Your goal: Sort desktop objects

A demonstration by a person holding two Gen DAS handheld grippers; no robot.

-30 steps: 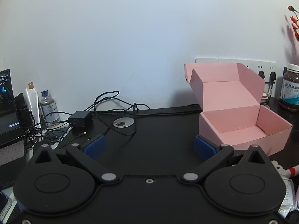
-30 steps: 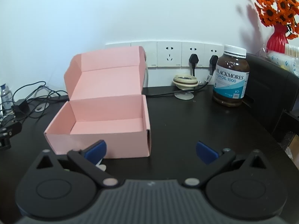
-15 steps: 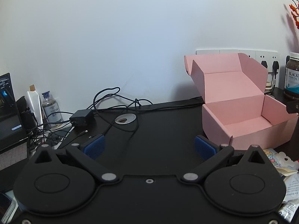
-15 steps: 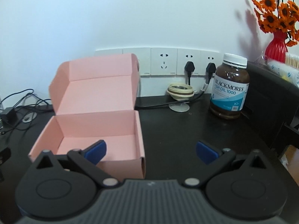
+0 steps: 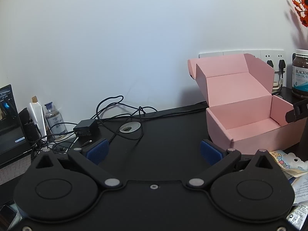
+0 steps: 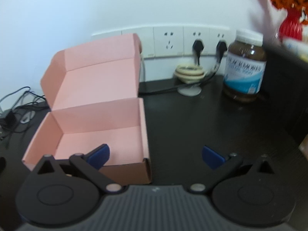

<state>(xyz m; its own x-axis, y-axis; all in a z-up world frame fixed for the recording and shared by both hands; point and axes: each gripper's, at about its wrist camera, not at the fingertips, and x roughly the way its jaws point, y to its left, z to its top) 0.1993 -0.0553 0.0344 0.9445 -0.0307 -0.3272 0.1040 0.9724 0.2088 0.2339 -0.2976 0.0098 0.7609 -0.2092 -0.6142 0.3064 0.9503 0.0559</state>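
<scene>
Pink box [image 6: 100, 115] sits lid-up on the desk [image 6: 192, 130], nothing inside. Brown pill bottle [image 6: 244, 67] capped near the sockets. Both my claws, left [image 5: 154, 150] and right [image 6: 156, 154], spread wide, holding nothing.

A home desk corner: black desk [image 5: 163, 144], wall sockets [image 6: 169, 41], tangled cables [image 5: 119, 113], supplement jar [image 6: 244, 67].

right hand-held gripper [image 6: 156, 155] | moved forward, now over pink box [image 6: 100, 119] front wall | view blurred
</scene>
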